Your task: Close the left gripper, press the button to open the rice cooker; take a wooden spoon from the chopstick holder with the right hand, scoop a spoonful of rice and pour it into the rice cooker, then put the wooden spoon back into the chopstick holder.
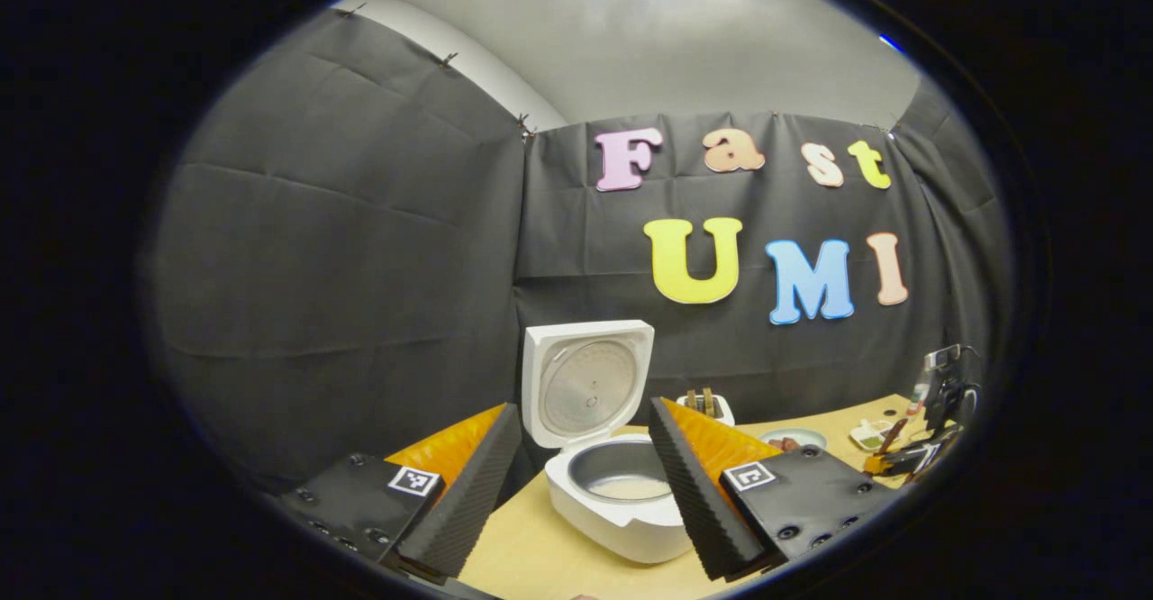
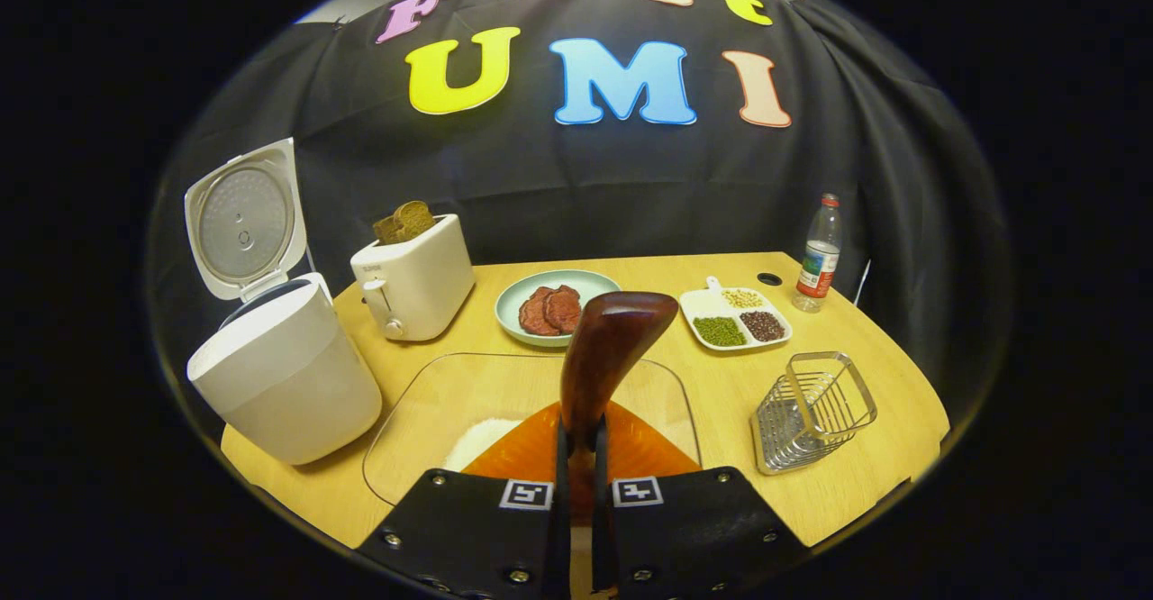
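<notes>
— Two fingers of the right gripper (image 2: 576, 456) are clamped on the handle of the dark brown wooden spoon (image 2: 605, 357), which stands upright over the clear glass dish (image 2: 423, 402) of white rice.

— And the left gripper (image 1: 585, 492)?

— Its fingers stand wide apart, held before the white rice cooker (image 1: 612, 492), whose lid is up. Near the right gripper, the wire chopstick holder (image 2: 811, 411) leans on the table.
</notes>
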A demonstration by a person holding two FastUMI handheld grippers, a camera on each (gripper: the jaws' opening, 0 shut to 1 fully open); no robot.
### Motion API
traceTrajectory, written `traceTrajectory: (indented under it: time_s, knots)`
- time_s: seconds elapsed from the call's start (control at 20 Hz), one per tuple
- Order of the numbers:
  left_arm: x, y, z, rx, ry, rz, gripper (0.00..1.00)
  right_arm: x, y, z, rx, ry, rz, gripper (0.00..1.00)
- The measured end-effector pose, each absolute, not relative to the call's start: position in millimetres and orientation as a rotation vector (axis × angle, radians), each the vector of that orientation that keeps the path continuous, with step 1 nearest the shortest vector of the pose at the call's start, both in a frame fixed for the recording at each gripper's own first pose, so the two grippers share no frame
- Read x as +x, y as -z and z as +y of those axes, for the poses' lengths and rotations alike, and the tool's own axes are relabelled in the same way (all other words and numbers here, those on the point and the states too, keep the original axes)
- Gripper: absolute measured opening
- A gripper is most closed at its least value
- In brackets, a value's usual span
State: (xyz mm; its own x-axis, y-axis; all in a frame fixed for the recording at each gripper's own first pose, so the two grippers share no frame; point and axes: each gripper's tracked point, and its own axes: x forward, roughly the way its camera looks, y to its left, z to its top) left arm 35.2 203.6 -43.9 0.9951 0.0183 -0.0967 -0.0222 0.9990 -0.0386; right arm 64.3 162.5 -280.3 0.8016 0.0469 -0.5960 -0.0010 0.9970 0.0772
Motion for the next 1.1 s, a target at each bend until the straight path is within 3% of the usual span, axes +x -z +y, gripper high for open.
traceTrajectory:
  time_s: [0.05,0.1,0.45,0.5,0.6,0.7,1.05,1.1]
  knots:
    - [36,47,205,-0.04,-0.021,0.098,1.0,63,282,171,0.086,-0.039,0.648,0.1]
    - [36,48,207,-0.04,-0.023,0.102,0.95,62,284,180,0.107,-0.052,0.656,0.1]
    - [36,49,218,-0.036,-0.033,0.106,0.99,60,288,211,0.29,-0.089,0.691,0.1]
    - [36,48,217,-0.036,-0.033,0.106,0.95,59,288,215,0.342,-0.089,0.701,0.1]
    - [35,48,216,-0.036,-0.031,0.106,0.99,59,291,214,0.449,-0.072,0.72,0.1]
    - [35,46,215,-0.035,-0.029,0.103,0.95,61,294,209,0.558,-0.052,0.735,0.1]
    - [32,38,206,-0.028,-0.024,0.093,0.99,69,291,188,0.862,-0.009,0.741,0.1]
    - [32,37,205,-0.029,-0.023,0.09,0.95,70,288,186,0.884,-0.01,0.736,0.1]
